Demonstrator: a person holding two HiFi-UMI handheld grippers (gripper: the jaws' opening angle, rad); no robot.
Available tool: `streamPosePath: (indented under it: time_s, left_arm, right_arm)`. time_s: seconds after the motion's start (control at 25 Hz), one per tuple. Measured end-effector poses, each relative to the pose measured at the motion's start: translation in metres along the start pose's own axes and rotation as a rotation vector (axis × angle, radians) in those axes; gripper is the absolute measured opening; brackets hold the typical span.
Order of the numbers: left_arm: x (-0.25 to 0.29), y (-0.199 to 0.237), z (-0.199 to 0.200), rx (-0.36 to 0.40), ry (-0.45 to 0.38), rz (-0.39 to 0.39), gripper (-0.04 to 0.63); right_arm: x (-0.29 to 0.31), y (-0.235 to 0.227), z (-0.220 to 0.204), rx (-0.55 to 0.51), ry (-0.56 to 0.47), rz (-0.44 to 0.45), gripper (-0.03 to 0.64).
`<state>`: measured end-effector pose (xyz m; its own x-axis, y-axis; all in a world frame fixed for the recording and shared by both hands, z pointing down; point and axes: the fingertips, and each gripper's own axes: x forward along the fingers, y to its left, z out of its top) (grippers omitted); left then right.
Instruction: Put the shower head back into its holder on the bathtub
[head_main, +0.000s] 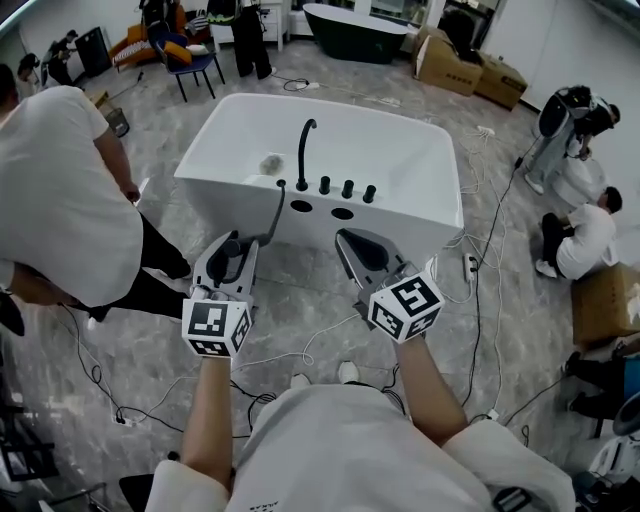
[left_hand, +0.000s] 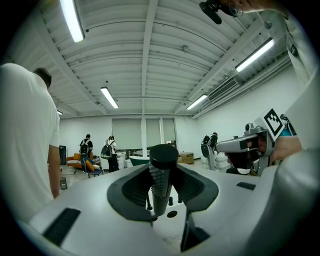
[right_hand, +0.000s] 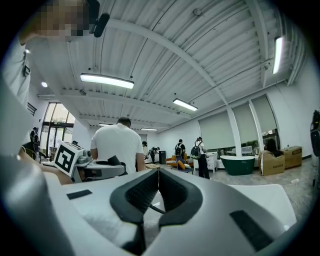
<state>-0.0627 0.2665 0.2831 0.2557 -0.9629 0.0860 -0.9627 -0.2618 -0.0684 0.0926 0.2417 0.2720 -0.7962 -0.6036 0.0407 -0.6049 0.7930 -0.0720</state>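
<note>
Clamping the shower head, left tongs hover by the bathtub, right tongs closed empty.

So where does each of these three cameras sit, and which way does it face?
Head view: on the person's head, facing steeply down at the bathtub; both forearms, left gripper, right gripper show.
Left gripper view: on that gripper, facing along its jaws, clamped on the shower head.
Right gripper view: on that gripper, facing along its closed jaws.
Shared: each gripper view catches the other gripper.
</note>
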Motion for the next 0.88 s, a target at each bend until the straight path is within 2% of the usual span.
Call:
streamPosePath:
  time_s: [0.24, 0.48, 0.64, 0.88]
  left_arm:
    - [0.012, 0.015, 0.008, -0.009, -0.016, -0.033, 0.14]
    - [0.032, 0.026, 0.028, -0.009, -0.042, -0.06, 0.14]
    - [0.046, 0.033, 0.044, -0.02, -0.06, -0.076, 0.14]
    - [0.08, 0.05, 0.059, 0.005, -0.083, -0.065, 0.14]
  right_arm:
    - [0.032, 0.01, 0.012, 0.0, -0.014, -0.02, 0.017]
    - [0.056, -0.002, 0.023, 0.023, -0.021, -0.042, 0.017]
    - [0.075, -0.011, 0.029, 0.014, -0.015, -0.031, 0.017]
    - [0.107, -0.031, 0.025, 0.014, -0.01, -0.007, 0.017]
